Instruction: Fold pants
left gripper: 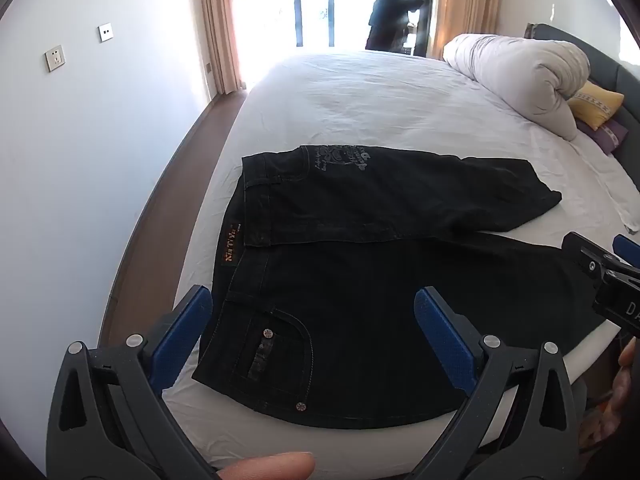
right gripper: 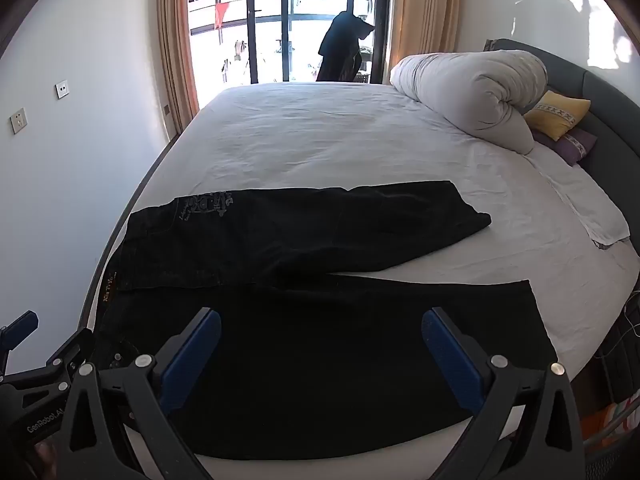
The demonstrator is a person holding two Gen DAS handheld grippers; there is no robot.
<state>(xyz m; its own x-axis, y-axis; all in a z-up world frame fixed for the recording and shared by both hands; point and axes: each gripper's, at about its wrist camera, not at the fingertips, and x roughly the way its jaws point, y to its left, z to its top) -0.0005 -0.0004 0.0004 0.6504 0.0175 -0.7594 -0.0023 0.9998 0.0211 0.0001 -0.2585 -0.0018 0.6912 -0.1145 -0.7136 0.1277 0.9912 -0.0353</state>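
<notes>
Pants [left gripper: 360, 280] lie flat beyond both spread grippers' fingers [left gripper: 444, 336].

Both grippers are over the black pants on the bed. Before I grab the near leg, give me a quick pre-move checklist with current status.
1. left gripper open, nothing held: ok.
2. right gripper open, nothing held: ok.
3. black pants lying spread on the bed, legs apart: ok.
4. Far leg flat: not ok, its lower part looks doubled back and angled.
5. Near leg hem visible and uncovered: ok.
6. Landing space beyond the pants free of the rolled duvet: ok.
</notes>
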